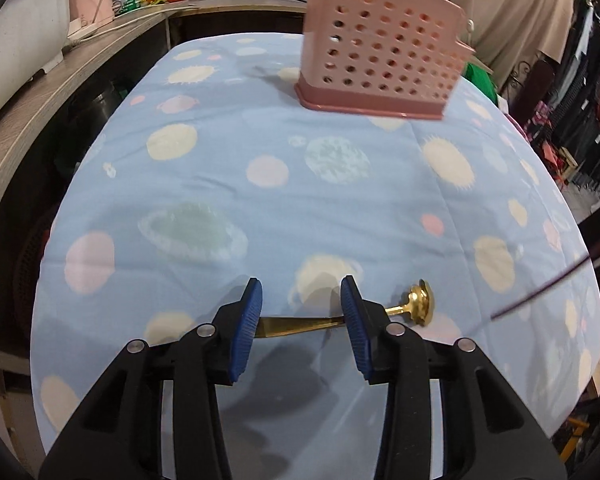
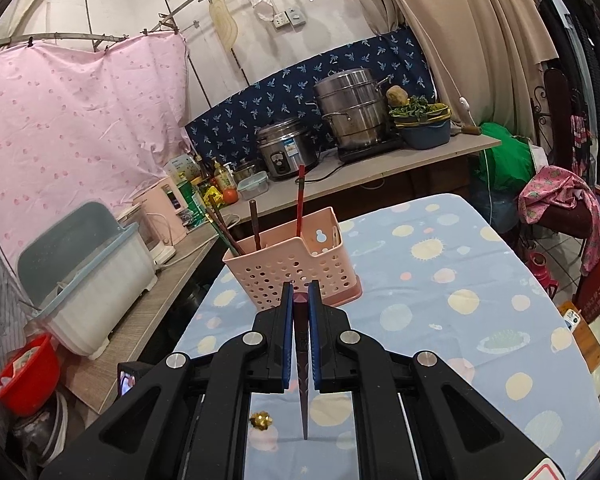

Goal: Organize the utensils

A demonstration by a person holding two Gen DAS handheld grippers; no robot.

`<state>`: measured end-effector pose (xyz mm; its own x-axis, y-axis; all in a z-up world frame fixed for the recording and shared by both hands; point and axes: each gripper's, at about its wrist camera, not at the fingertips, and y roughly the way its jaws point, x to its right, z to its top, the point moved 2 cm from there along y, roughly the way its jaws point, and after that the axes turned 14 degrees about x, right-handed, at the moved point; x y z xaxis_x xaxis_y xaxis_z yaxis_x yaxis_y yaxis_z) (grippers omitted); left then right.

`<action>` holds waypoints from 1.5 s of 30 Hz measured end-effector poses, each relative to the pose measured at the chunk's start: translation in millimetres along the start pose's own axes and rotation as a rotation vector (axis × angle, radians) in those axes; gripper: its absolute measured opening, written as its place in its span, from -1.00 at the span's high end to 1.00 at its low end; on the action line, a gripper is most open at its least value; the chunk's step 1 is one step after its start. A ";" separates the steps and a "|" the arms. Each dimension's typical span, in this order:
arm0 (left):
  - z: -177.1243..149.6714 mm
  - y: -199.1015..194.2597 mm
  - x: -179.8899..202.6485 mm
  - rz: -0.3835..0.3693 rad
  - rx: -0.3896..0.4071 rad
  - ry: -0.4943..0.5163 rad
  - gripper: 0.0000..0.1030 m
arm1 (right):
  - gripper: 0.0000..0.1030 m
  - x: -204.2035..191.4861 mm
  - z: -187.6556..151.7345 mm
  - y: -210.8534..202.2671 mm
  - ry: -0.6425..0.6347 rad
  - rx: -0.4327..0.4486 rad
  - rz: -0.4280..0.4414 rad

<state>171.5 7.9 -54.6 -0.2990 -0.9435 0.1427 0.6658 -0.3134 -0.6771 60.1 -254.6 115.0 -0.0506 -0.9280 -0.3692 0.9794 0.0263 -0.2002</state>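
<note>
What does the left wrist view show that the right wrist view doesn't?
Only the left wrist view shows the open left gripper straddling the gold utensil's whole flat handle on the cloth. Only the right wrist view shows the right gripper shut on a dark chopstick, and the chopsticks standing in the holder. Both show the pink perforated holder on the blue planet-print tablecloth, and the gold utensil's ornate end.

Behind the bench [image 2: 480, 264] with its blue planet-print cloth: wooden counter [image 2: 380, 166] bearing steel steamer pot [image 2: 350, 110] and rice cooker [image 2: 286, 148]. Left of counter, pink sheet [image 2: 80, 120] hung on rail; right, beige curtain [image 2: 472, 40].
</note>
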 end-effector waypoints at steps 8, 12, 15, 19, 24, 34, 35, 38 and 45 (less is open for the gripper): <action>-36.8 -34.0 22.0 -0.068 -0.003 0.011 0.21 | 0.86 -1.8 -1.1 -10.4 -0.007 0.006 -0.003; -45.7 -46.4 26.9 -0.080 -0.029 0.009 0.21 | 0.86 -2.6 -1.5 -12.2 -0.008 0.006 -0.003; -50.0 -57.9 24.4 -0.062 -0.024 0.005 0.21 | 0.86 -2.5 -1.9 -12.0 -0.004 0.004 -0.003; -54.6 -65.9 23.0 -0.082 -0.026 -0.006 0.15 | 0.86 -4.8 -4.9 -17.1 0.004 -0.002 0.002; -60.8 -62.7 36.4 -0.078 -0.015 0.109 0.06 | 0.86 -7.9 -6.9 -22.7 -0.001 0.001 0.006; -59.5 -48.2 53.7 -0.048 -0.030 0.247 0.03 | 0.86 -6.5 -7.2 -23.4 0.000 -0.001 0.006; -58.9 -47.6 53.5 -0.045 -0.031 0.249 0.03 | 0.86 -7.6 -8.0 -24.2 0.001 -0.002 0.007; -53.6 -43.5 48.9 -0.009 -0.031 0.198 0.13 | 0.86 -6.4 -7.7 -24.1 -0.002 -0.006 0.010; -38.8 -36.8 24.4 0.083 -0.016 -0.159 0.29 | 0.86 -7.7 -9.2 -22.8 -0.003 -0.015 0.019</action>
<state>113.2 0.5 -54.2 -0.1308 -0.9715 0.1976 0.6724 -0.2334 -0.7024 36.4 -244.6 114.1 -0.0315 -0.9285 -0.3700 0.9771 0.0493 -0.2069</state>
